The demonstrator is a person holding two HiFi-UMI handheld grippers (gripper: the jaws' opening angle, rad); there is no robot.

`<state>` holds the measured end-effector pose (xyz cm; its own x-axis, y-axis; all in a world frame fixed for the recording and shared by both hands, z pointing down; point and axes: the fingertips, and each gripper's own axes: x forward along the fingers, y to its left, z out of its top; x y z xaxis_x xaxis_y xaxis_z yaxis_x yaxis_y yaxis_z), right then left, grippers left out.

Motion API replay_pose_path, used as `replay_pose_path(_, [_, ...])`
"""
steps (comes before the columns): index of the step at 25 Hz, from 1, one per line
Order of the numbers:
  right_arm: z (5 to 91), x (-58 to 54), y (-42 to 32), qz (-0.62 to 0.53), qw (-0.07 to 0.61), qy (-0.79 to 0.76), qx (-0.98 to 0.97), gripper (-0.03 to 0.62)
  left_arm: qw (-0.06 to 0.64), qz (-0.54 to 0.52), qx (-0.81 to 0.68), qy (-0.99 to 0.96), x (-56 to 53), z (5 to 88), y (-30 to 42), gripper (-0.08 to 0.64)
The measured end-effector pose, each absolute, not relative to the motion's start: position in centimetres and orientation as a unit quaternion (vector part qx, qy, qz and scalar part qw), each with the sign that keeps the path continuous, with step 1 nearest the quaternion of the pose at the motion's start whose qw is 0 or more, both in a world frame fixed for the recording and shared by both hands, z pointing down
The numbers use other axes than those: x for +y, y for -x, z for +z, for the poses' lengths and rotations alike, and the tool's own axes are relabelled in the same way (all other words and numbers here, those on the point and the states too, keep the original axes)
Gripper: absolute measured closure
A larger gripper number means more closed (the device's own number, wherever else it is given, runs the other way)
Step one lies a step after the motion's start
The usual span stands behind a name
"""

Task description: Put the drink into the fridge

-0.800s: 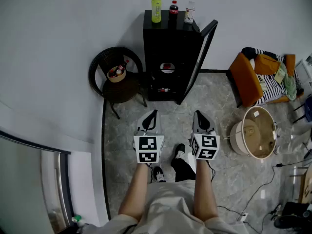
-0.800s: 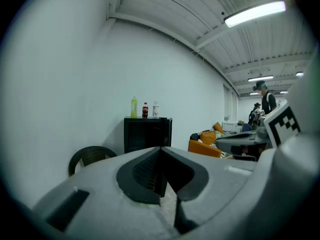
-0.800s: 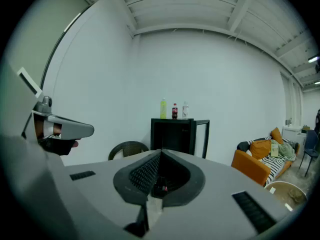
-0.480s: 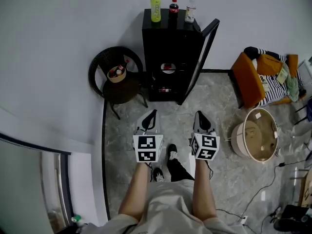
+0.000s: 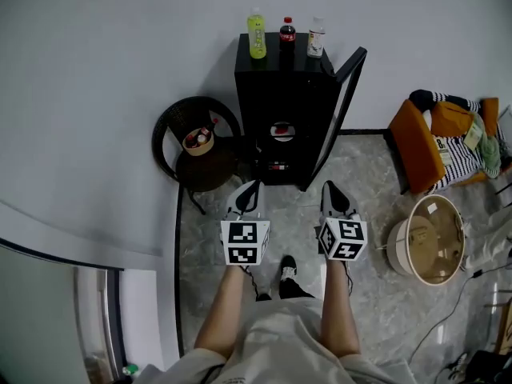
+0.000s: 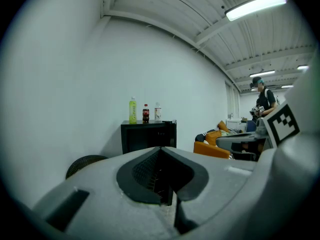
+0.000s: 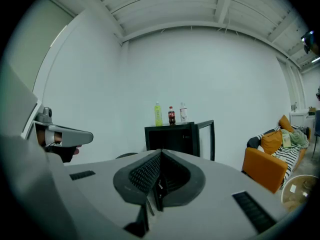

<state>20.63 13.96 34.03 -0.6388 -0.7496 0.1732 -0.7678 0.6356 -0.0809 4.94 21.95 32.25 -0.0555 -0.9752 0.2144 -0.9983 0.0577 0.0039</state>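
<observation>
The left gripper [image 5: 250, 187] and right gripper [image 5: 330, 189] are both closed tip to tip and hold nothing. They sit side by side above the marble floor [image 5: 204, 238]. A green bottle [image 5: 256, 36], a cola [image 5: 287, 32] and a clear bottle [image 5: 316, 37] stand upright on top of the fridge [image 5: 276, 86], straight ahead and well apart from both. The green one lies toward the left gripper's side, the clear one toward the right's. The door [image 5: 344, 94] stands open on the right. A chair [image 5: 196, 146] is left of the fridge, a sofa [image 5: 436, 138] far right.

Three bottles [image 5: 287, 34], one black fridge [image 5: 280, 86], one wicker chair [image 5: 170, 122], one orange sofa [image 5: 416, 146].
</observation>
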Motion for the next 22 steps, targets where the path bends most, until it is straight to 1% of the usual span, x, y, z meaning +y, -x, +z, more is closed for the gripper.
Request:
replay_pose_path(8, [31.7, 7.7, -17.2, 0.060, 0.050, -0.400, -0.913, 0.586, 0.069, 0.070, -0.734, -0.672, 16.9, 29.8, -2.7, 0.551])
replay_pose_path(12, [31.4, 5.1, -15.5, 0.052, 0.051, -0.387, -0.919, 0.584, 0.095, 0.055, -0.725, -0.680, 15.2, 29.4, -2.2, 0.551])
replay_pose_path(16, [31.4, 2.4, -14.5, 0.045, 0.043, -0.383, -0.922, 0.584, 0.100, 0.058, -0.733, -0.670, 13.1, 29.1, -1.0, 0.551])
replay_pose_path(19, [31.9, 1.4, -14.0, 0.050, 0.047, -0.355, -0.932, 0.584, 0.124, 0.034, -0.727, -0.675, 12.2, 29.2, -0.9, 0.551])
replay_pose_path(22, [31.9, 0.0, -13.9, 0.049, 0.044, -0.341, -0.938, 0.585, 0.120, 0.031, -0.733, -0.669, 11.4, 29.2, -0.5, 0.551])
